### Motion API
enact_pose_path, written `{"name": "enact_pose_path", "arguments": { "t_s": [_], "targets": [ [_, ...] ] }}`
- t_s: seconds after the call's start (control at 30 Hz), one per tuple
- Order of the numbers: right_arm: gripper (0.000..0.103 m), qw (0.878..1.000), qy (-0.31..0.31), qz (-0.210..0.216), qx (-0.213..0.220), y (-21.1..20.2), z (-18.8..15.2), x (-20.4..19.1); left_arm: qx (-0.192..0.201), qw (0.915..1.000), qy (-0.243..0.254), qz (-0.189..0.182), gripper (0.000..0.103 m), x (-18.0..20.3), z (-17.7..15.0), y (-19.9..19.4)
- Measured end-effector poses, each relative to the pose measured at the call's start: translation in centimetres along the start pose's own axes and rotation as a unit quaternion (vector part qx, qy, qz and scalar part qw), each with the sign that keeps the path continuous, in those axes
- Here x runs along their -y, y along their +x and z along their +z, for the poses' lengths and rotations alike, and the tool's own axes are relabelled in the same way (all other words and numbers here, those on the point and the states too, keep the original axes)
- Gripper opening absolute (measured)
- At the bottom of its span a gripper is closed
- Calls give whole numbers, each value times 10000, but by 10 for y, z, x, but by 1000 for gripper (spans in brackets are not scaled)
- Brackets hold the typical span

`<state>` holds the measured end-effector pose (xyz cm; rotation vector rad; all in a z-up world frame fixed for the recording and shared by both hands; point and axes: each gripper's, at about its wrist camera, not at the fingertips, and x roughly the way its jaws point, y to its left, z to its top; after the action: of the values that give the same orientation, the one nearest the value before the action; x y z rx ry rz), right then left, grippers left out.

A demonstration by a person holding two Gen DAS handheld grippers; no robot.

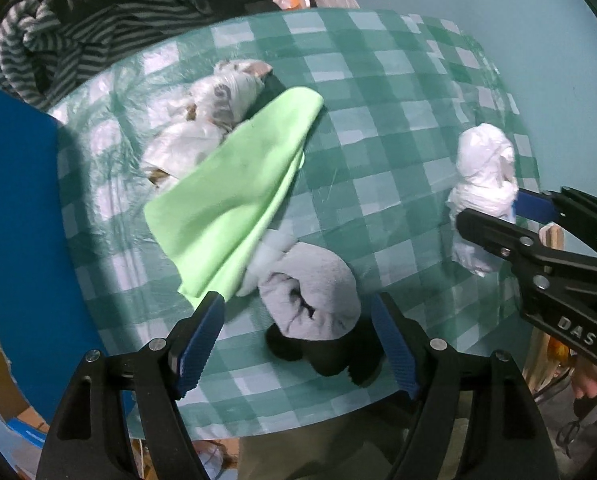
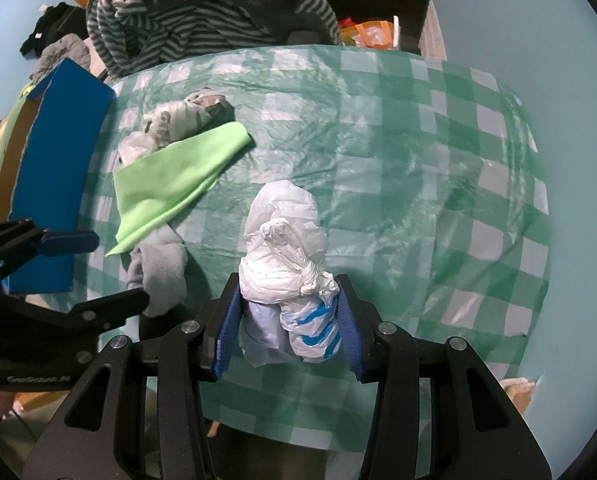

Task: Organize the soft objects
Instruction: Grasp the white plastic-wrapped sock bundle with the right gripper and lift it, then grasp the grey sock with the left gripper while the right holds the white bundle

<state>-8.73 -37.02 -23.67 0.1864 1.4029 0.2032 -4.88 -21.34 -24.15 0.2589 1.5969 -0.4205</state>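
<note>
A rolled grey sock bundle (image 1: 310, 292) with a dark end lies on the green checked tablecloth (image 1: 378, 120). My left gripper (image 1: 298, 340) hangs open straight above it, one blue pad on either side, not touching. A light green cloth (image 1: 234, 200) lies up-left of the bundle, partly over a patterned plastic bag (image 1: 218, 104). My right gripper (image 2: 286, 328) is shut on a knotted white plastic bag bundle (image 2: 282, 248) with blue marks. In the left wrist view that bundle (image 1: 482, 176) hangs at the right in the right gripper (image 1: 510, 216). The right wrist view shows the grey bundle (image 2: 162, 276) and green cloth (image 2: 178, 176) at left.
A blue box (image 1: 18, 240) stands against the table's left edge. A striped grey garment (image 1: 78, 28) is heaped behind the table. Light blue floor (image 1: 538, 20) surrounds the table, with an orange bag (image 2: 366, 32) at the back.
</note>
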Motion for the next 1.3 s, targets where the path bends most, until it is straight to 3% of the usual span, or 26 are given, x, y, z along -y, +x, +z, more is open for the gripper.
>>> {"name": "enact_pose_path", "arguments": {
  "t_s": [0.7, 0.9, 1.17, 1.3],
  "targets": [
    [45, 10000, -48, 36, 1, -2, -6, 4, -183, 9989, -228, 373, 77, 10, 6, 41],
    [45, 10000, -81, 36, 31, -4, -4, 2, -164, 9987, -328, 342, 64, 4, 4, 47],
    [45, 9999, -128, 57, 33, -4, 0, -2, -94, 9993, -244, 253, 35, -6, -2, 46],
    [45, 9998, -177, 59, 72, -5, 3, -7, -38, 9997, -189, 157, 30, -10, -5, 38]
  ]
}}
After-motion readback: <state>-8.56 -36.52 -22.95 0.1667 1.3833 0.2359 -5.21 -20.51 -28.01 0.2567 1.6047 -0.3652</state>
